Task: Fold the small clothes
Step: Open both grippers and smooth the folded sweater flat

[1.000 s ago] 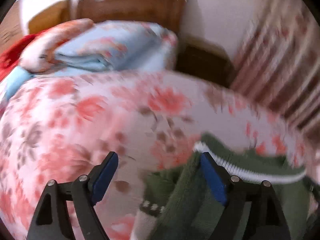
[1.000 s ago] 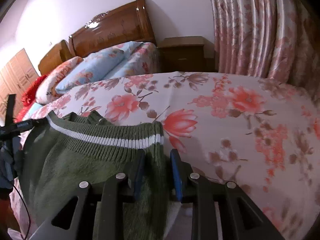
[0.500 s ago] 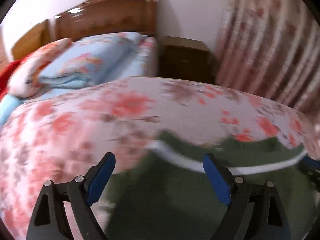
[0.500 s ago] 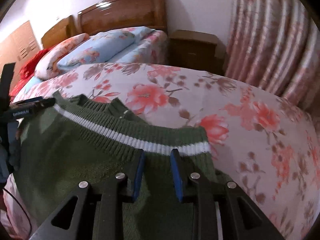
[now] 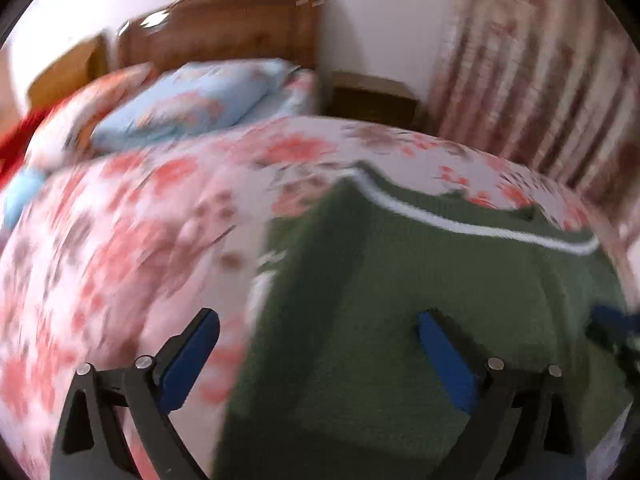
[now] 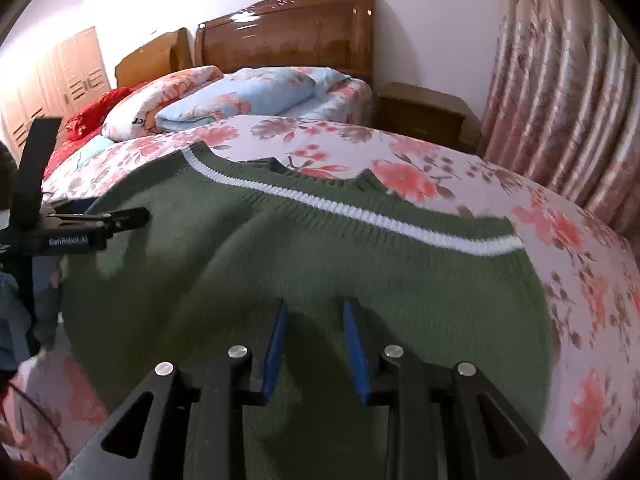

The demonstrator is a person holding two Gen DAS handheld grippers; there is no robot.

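Sweater: green knit sweater point(image 6: 304, 264) lies spread over the floral bedspread point(image 6: 440, 168), white-striped hem point(image 6: 360, 212) at the far edge; a dark edge, collar or sleeve, peeks out beyond the stripe.
Right gripper: right gripper point(image 6: 316, 344) hovers over the near part of the knit, blue pads point(image 6: 274, 344) a narrow gap apart. Jaws have just been opening a little; nothing sits between them, green cloth shows under the gap, so no hold.
Left gripper: left gripper point(image 5: 316, 356) stands wide open and holds nothing, one pad over the bedspread, the other over the sweater's left part; view is blurred.
Change: one second back the right pads sat nearly closed at the striped edge with the cloth bunched and narrow; now the garment is drawn out broad and flat, and the stripe lies well beyond the pads.
Change, left view: sweater showed only low at right before; now it fills the lower right half.
Meaning: spreading looks done; judged next step is picking a side or corner for the first fold.
Risk: loose knit may drag or rumple if pinched in a single layer.
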